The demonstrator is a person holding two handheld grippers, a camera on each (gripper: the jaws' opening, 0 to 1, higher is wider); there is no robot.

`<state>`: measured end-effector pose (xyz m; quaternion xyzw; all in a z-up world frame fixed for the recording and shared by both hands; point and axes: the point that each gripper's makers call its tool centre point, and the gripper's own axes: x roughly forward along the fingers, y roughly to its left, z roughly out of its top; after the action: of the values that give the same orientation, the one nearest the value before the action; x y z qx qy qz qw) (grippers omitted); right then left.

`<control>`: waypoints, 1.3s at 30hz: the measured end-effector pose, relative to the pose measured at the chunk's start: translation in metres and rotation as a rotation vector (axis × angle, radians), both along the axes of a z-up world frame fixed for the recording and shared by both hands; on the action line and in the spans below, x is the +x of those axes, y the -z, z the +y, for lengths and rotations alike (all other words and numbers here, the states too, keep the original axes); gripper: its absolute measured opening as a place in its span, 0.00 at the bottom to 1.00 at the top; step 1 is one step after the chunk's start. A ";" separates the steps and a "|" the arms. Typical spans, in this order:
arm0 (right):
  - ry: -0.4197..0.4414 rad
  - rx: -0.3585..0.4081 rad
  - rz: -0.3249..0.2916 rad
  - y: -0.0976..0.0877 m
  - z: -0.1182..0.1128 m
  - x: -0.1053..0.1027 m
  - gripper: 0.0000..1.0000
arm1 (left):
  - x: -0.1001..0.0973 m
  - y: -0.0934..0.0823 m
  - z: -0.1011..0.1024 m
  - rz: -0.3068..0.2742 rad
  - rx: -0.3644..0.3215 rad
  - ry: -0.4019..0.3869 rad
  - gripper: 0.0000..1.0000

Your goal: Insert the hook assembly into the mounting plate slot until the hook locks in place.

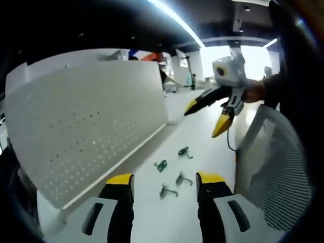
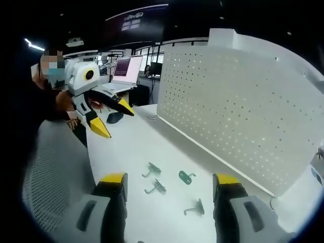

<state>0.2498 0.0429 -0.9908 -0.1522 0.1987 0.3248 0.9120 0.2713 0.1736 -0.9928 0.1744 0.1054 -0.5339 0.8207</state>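
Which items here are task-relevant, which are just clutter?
Job:
- four green hooks on the table
- white pegboard
- left gripper and right gripper, both open, empty

Lying about:
- laptop
- mesh chair back

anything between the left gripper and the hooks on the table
No. In the left gripper view, the open left gripper points at four green hooks; bare white table lies between its tips and the nearest hook.

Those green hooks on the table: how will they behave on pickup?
The hooks look like thin bent metal, so probably stiff and light. They lie flat on the smooth table, likely sliding when nudged. Their small curved shape may twist between jaws.
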 end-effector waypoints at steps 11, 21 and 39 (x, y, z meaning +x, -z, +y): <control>0.010 -0.002 0.008 0.002 0.000 0.000 0.66 | 0.019 0.039 -0.005 0.064 0.012 0.046 0.37; 0.019 -0.001 0.019 0.005 -0.002 0.003 0.66 | 0.030 0.063 -0.011 0.095 0.005 0.039 0.29; 0.038 -0.009 0.035 0.008 -0.007 0.008 0.66 | 0.046 0.109 -0.028 0.134 0.056 0.080 0.15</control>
<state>0.2575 0.0356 -0.9991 -0.1468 0.2190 0.3090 0.9138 0.3169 0.1460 -1.1018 0.1653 0.1680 -0.5737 0.7844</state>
